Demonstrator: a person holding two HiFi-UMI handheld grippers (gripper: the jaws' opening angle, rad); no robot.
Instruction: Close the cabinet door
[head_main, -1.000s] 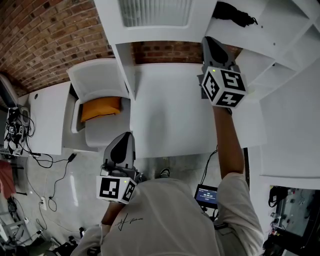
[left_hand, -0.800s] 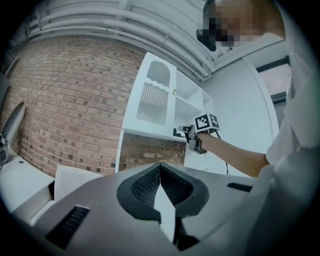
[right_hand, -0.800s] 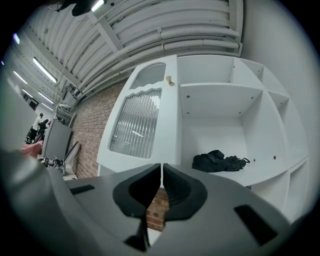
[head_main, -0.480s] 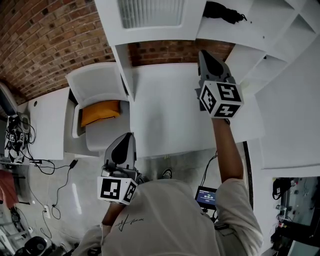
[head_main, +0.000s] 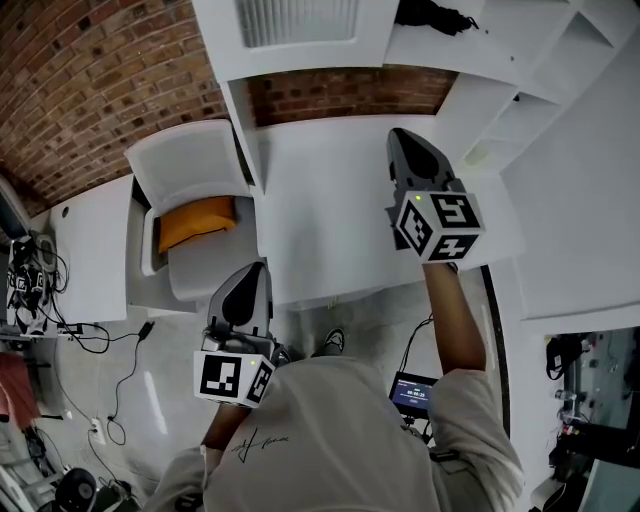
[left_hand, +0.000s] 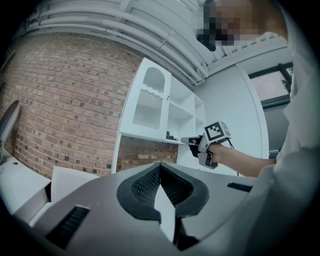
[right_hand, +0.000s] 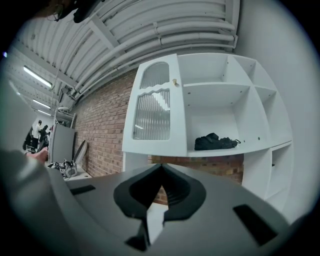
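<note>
The white cabinet door (right_hand: 155, 107) with ribbed glass and a small knob (right_hand: 175, 81) lies flat over the left compartment of the wall cabinet; it also shows as door (head_main: 300, 30) and door (left_hand: 148, 102). My right gripper (head_main: 400, 135) hangs shut and empty over the white desk (head_main: 340, 220), below the cabinet and apart from it; its jaws (right_hand: 161, 167) point at the cabinet. My left gripper (head_main: 252, 272) is low by my body, shut on nothing, jaws (left_hand: 160, 165) aimed at the shelves. A black bundle (right_hand: 215, 142) lies on an open shelf.
A white chair with an orange cushion (head_main: 200, 218) stands left of the desk, against the brick wall (head_main: 90, 80). Cables (head_main: 110, 330) trail on the floor at left. A small screen device (head_main: 412, 390) sits on the floor by my right arm. Open shelves (right_hand: 240, 110) fill the cabinet's right side.
My right gripper has drawn back and down from the cabinet toward me. The left gripper has stayed in place.
</note>
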